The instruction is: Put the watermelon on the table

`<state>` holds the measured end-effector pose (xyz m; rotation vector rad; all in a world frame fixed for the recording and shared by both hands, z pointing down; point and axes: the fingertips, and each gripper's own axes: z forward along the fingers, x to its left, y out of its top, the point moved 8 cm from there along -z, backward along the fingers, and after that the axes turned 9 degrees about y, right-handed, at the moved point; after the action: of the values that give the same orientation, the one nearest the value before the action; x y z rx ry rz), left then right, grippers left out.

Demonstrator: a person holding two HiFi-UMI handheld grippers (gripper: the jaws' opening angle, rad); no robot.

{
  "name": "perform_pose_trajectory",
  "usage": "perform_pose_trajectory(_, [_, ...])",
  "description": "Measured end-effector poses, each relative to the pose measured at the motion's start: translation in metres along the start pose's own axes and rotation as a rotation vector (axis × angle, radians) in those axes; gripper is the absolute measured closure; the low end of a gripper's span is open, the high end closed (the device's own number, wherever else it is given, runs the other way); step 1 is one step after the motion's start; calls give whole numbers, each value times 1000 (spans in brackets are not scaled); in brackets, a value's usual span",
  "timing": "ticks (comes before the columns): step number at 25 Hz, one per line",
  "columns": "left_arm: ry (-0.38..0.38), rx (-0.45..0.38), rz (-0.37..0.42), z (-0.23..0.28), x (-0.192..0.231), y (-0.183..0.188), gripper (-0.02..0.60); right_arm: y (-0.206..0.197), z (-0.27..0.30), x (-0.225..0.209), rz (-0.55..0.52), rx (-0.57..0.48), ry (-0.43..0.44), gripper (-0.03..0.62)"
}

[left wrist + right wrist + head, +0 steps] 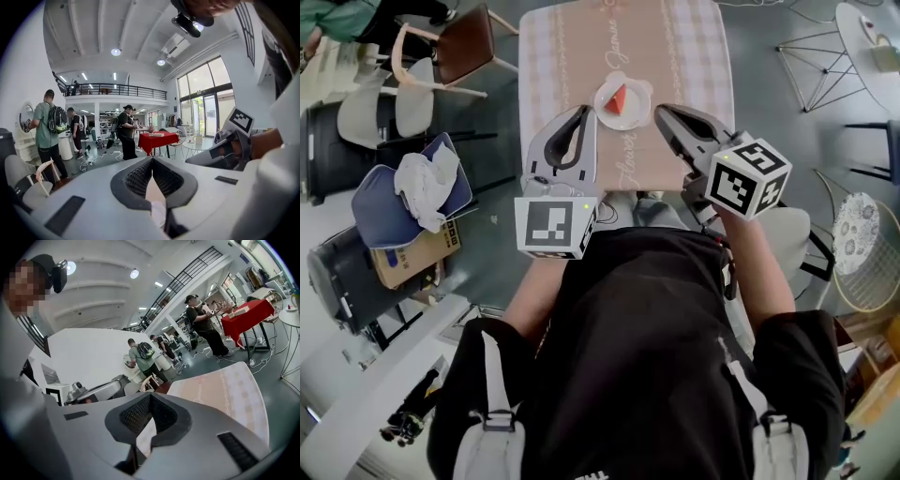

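Job looks done, nothing left to place. Up by the chest, the grey left gripper [584, 112] and grey right gripper [660, 112] point forward and slightly down, jaws pinched together, both empty. Just beyond their tips, the red watermelon wedge [620, 97] sits on a white round plate [628, 122] on the pink-clothed rectangular table [694, 47].

Bright, even light fr windows [206, 86] + ceiling lamps [116, 52]; fisheye warp, dark vignette corners; mostly sharp.
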<state>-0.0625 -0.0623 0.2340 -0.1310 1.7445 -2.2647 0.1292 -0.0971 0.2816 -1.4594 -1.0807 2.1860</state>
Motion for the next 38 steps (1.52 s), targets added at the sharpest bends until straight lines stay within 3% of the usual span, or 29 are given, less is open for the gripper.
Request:
perform_pose_trajectory(10, [53,-12,16,-10,-10,15,568,11,-10,-3,1,-12,70,579])
perform_pose_trajectory(20, [41,-19,20,-13,-11,14,568,12,-14,-8,-9,-19,48,579])
perform_pose_trajectory(38, [40,-68,-49,-102,3,-8,568,-43,-24,79,-119,-28,-61,579])
